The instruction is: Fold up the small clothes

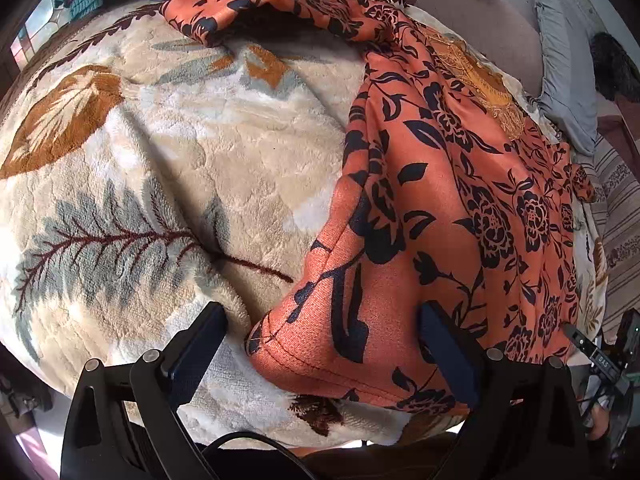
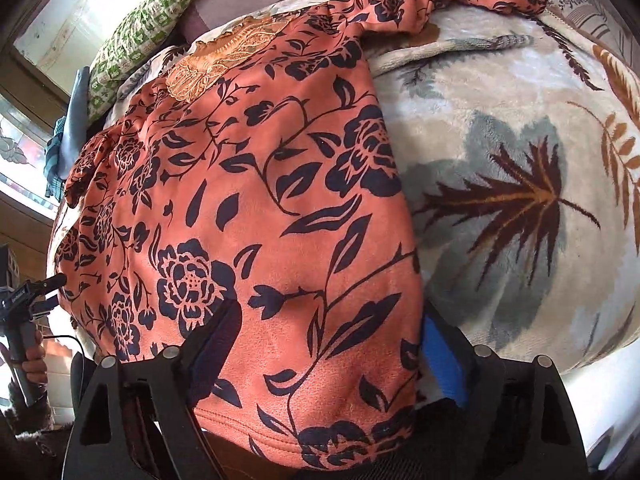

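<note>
Left wrist view looks steeply down on an orange garment [image 1: 440, 208] printed with dark flowers, spread on a fleecy cream blanket [image 1: 180, 160] with big leaf patterns. The garment's long axis runs away from the left gripper [image 1: 324, 344], from its stitched hem corner just in front of the fingers up to a gold embroidered patch [image 1: 476, 76] at the far end; a sleeve [image 1: 248, 4] stretches sideways to the left from that far end. The left gripper's jaws stand wide apart, with the hem corner lying between them: the left finger is on the blanket, clear of the cloth, and the right finger rests on the printed fabric. No pad presses the cloth from both sides.

In the right wrist view the same garment [image 2: 240, 208] fills the space ahead of the right gripper [image 2: 332, 344], its other hem corner directly under the fingers. These jaws are also parted, straddling the side edge: one finger sits on the fabric, the blue-padded finger [image 2: 444, 364] just beyond the edge over the blanket [image 2: 520, 160]. Whether the pads already pinch the cloth cannot be told.

Beyond the garment's far end lie a green patterned pillow [image 2: 152, 28] and a grey cloth [image 1: 564, 80]. Bright window light falls from the left of the right gripper, and the other gripper's handle, held in a hand [image 2: 34, 368], shows at that edge.
</note>
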The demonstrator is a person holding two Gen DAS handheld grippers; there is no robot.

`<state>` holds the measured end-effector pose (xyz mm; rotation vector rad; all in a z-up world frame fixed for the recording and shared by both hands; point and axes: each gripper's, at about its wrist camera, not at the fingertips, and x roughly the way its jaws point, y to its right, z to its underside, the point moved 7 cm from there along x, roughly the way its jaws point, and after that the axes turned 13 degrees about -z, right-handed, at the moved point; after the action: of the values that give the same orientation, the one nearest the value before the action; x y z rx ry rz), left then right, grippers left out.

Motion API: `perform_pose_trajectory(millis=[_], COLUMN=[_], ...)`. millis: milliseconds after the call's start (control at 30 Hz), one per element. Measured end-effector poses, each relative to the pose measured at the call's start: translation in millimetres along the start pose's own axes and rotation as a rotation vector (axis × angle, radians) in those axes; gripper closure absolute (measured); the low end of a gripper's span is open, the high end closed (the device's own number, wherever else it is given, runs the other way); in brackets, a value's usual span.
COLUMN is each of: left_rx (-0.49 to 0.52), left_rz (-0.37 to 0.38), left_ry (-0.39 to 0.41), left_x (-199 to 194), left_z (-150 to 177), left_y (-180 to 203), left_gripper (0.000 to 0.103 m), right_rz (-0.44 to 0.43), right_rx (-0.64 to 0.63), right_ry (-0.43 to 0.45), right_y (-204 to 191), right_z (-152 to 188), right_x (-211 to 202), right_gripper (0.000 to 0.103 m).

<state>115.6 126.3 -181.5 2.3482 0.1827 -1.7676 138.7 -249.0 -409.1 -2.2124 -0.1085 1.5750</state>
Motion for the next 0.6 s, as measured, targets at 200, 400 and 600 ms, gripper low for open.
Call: perform_pose_trajectory(millis=[200,400,600], left_rx=[0.026,0.012,0.109], left_rz=[-0.039,0.006,-0.051], left_ry=[-0.025,-0.094,-0.120], left_x=[5,0,19], left_z=[-2,24,33], left_y=[-14,-30,-38], left_gripper=[0.066,0.089,0.089], right_rz=[-0.088,-0.054,0.028], right_rx=[-0.014,-0.101,-0.024], right_ry=[0.004,0.072,-0.062], right_y=[4,-6,31], right_z=[-2,-18,0], right_x=[-12,-66,-20], right_gripper=[0.096,0.096,0.094])
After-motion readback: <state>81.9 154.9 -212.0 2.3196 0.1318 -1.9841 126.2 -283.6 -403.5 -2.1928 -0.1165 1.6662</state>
